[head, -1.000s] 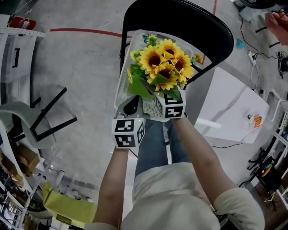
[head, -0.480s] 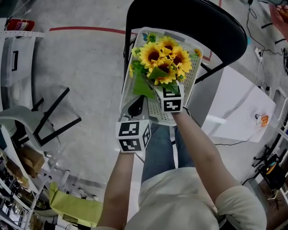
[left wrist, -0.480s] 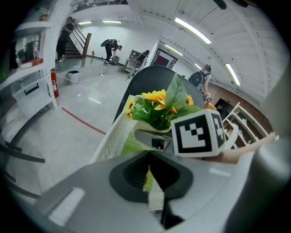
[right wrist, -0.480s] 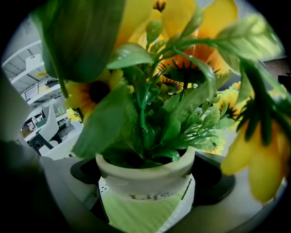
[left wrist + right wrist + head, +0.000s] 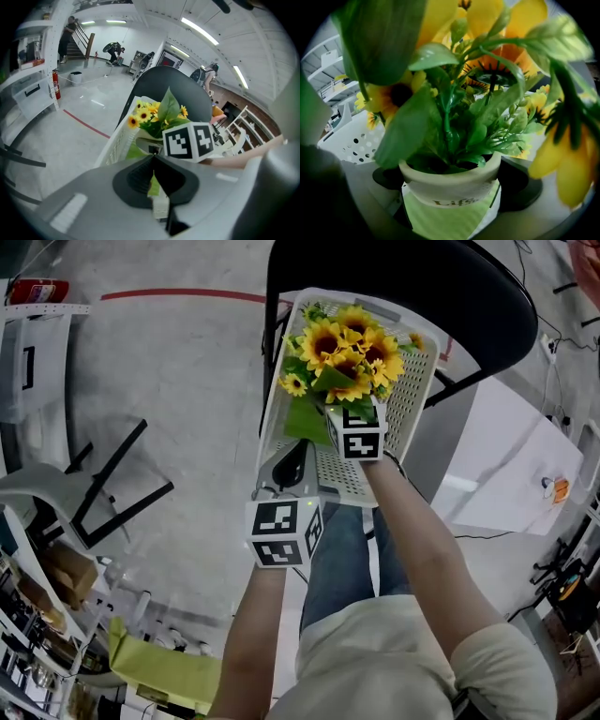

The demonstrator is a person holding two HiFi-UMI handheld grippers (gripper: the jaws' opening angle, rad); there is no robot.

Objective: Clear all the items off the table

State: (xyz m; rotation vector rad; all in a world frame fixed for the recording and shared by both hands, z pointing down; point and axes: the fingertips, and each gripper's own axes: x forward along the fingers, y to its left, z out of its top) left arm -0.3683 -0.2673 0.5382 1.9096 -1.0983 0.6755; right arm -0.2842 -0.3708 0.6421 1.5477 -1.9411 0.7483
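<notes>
A pot of artificial sunflowers [image 5: 345,357] hangs low inside a white perforated basket [image 5: 412,399]. My right gripper [image 5: 343,411] is shut on the pot; in the right gripper view both pads squeeze the cream pot [image 5: 449,186] under its rim, and a green sheet lies below it. My left gripper [image 5: 292,463] is at the basket's near left rim. Its jaws are shut in the left gripper view [image 5: 153,174], with only a sliver of the green sheet and white plastic showing between them. Whether they pinch the rim is unclear.
The basket rests against a black chair [image 5: 469,296]. A white table [image 5: 511,465] stands to the right, carrying a small orange object [image 5: 557,489]. On the grey floor to the left are a black frame [image 5: 112,479] and shelving [image 5: 28,362]. The person's legs [image 5: 342,549] are below.
My right gripper has sunk with the sunflower pot, deeper into the basket. The left gripper has stayed at the basket's near rim.
</notes>
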